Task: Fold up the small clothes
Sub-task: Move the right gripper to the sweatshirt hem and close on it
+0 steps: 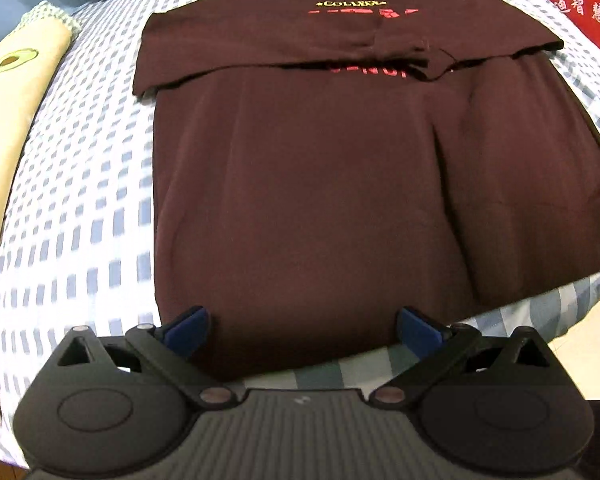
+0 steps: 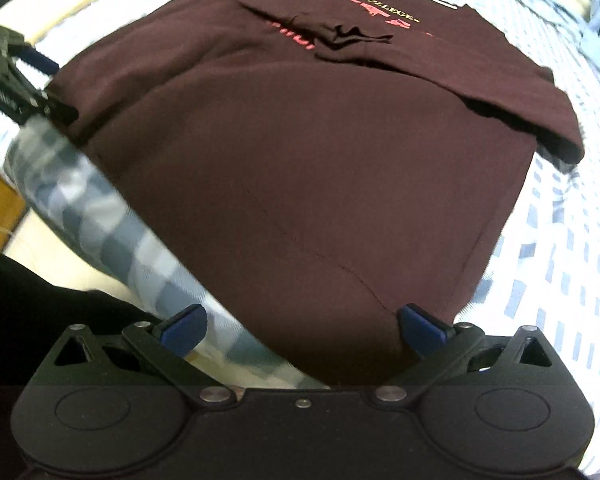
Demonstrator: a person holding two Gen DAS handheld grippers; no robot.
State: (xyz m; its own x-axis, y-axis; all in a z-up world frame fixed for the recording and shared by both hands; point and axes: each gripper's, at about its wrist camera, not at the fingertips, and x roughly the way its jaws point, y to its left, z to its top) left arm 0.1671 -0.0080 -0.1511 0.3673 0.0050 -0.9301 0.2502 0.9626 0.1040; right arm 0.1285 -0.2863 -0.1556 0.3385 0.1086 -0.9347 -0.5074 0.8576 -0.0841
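Note:
A dark maroon T-shirt (image 1: 308,184) with red and yellow lettering lies flat on the bed, both sleeves folded in across the chest. Its hem reaches the bed's near edge. My left gripper (image 1: 302,330) is open, its blue fingertips straddling the hem near the shirt's left corner. My right gripper (image 2: 302,328) is open over the hem near the shirt's right corner (image 2: 340,320). The shirt fills the right wrist view (image 2: 300,152). The left gripper's body also shows at the left edge of the right wrist view (image 2: 16,88), beside the other hem corner.
The bed has a blue-and-white checked sheet (image 1: 80,208). A cream avocado-print pillow (image 1: 8,92) lies along its left side. A red cloth with white characters (image 1: 576,4) is at the far right. The bed edge and floor (image 2: 32,232) are close below the hem.

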